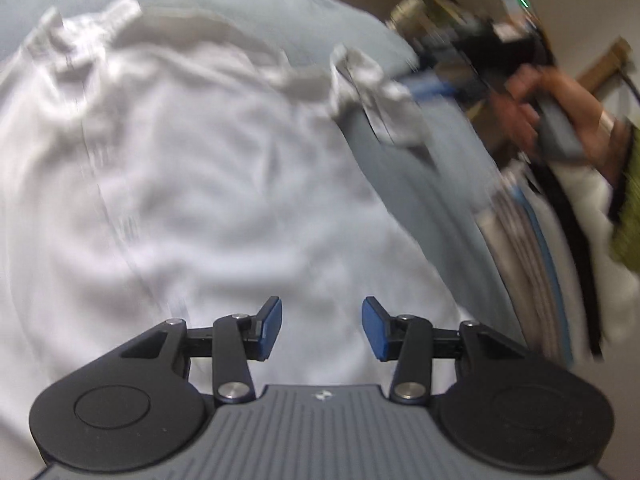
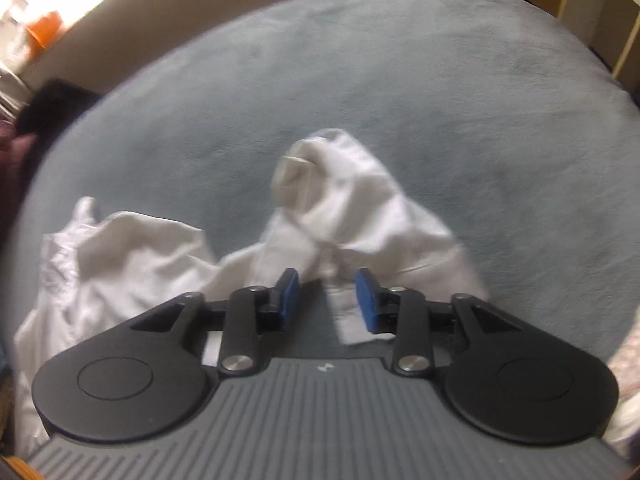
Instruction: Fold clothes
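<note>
My left tongs (image 1: 322, 328) stood apart with nothing between the pads, hovering over the white shirt (image 1: 180, 184) spread across the grey-blue bed (image 1: 280, 4). My right tongs (image 2: 327, 300) also gaped, pads clear of the cloth, with a crumpled sleeve (image 2: 352, 204) just beyond them. In the left view, a hand (image 1: 532, 108) gripped the other tool's handle near the shirt's far corner.

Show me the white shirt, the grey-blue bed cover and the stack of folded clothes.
white shirt (image 1: 192, 184): left wrist view, middle of its body.
grey-blue bed cover (image 2: 400, 80): right wrist view, bare stretch beyond the shirt.
stack of folded clothes (image 1: 532, 264): left wrist view, striped edge.
</note>
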`<state>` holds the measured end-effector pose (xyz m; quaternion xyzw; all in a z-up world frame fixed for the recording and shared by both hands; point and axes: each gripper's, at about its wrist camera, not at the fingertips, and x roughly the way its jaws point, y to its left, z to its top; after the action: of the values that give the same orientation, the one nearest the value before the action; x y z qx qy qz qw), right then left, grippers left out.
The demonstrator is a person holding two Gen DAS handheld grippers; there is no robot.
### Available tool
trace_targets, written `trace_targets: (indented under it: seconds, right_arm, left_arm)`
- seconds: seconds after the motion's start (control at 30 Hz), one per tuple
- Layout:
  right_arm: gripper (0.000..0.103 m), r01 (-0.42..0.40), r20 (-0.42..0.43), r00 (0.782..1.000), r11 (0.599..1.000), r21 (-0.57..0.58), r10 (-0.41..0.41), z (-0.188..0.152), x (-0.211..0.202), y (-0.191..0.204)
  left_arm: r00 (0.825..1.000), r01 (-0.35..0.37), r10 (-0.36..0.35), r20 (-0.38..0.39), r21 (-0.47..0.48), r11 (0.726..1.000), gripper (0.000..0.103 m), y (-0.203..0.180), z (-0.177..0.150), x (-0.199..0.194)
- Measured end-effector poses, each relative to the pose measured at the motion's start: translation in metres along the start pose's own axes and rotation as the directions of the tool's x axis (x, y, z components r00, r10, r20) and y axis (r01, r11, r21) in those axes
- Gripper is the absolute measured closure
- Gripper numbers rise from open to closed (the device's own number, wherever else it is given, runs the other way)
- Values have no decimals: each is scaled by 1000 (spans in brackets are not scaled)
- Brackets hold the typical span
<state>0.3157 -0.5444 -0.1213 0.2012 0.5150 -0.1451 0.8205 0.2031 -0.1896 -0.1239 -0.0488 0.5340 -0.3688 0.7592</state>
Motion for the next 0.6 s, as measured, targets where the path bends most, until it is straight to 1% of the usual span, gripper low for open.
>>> trace_targets:
  seconds: [0.03,0.07,0.1,0.13,0.17,0.2,0.23,0.3,0.37,0.4,0.43,0.5,0.53,0.57,0.6]
  right_arm:
    - [52,25,-13,1000,1000,-2,-25,3,-1,-3]
    - [49,53,-22,998,998,-26,-54,5,0,-5]
    - [41,82,-28,996,995,-55,-83,6,1,-6]
    - [29,107,-40,993,991,-85,-111,6,7,-8]
    - [24,131,-53,989,985,-114,-138,6,14,-9]
    - [21,143,-69,986,981,-130,-153,6,22,-12]
    - [21,152,-85,983,978,-144,-165,7,30,-15]
    - [21,141,-152,974,974,-175,-169,7,49,-20]
    - [29,127,-186,968,968,-215,-169,4,62,-23]
    - [56,114,-193,968,964,-241,-163,2,67,-23]
    - [78,106,-189,969,956,-274,-161,1,66,-21]
    - [96,97,-168,972,932,-349,-164,-1,60,-15]
    - [97,94,-154,974,914,-394,-167,0,52,-12]
    - [100,92,-139,976,893,-440,-169,1,44,-9]
    - [100,89,-125,978,870,-484,-170,2,35,-6]
  left_arm:
    - [1000,-17,17,20,-1,1000,59,2,10,4]
    - [999,-33,33,37,-3,999,59,3,20,9]
    - [997,-50,50,50,-7,999,59,5,29,14]
    - [996,-71,71,62,-12,997,59,6,38,19]
    - [994,-86,87,72,-19,996,59,8,46,24]
    - [992,-95,97,80,-29,995,59,10,53,28]
    - [990,-106,109,87,-38,994,59,12,60,32]
    - [985,-134,140,98,-58,989,59,16,71,39]
    - [980,-161,169,103,-74,984,59,20,81,46]
    - [979,-169,177,104,-82,982,59,21,84,50]
    - [977,-178,186,105,-86,980,59,21,85,52]
    - [973,-195,205,107,-90,977,59,21,87,56]
    - [972,-201,211,105,-95,975,59,22,88,58]
    - [971,-205,215,101,-101,974,59,22,89,60]
    - [971,-210,220,95,-106,972,59,23,89,63]
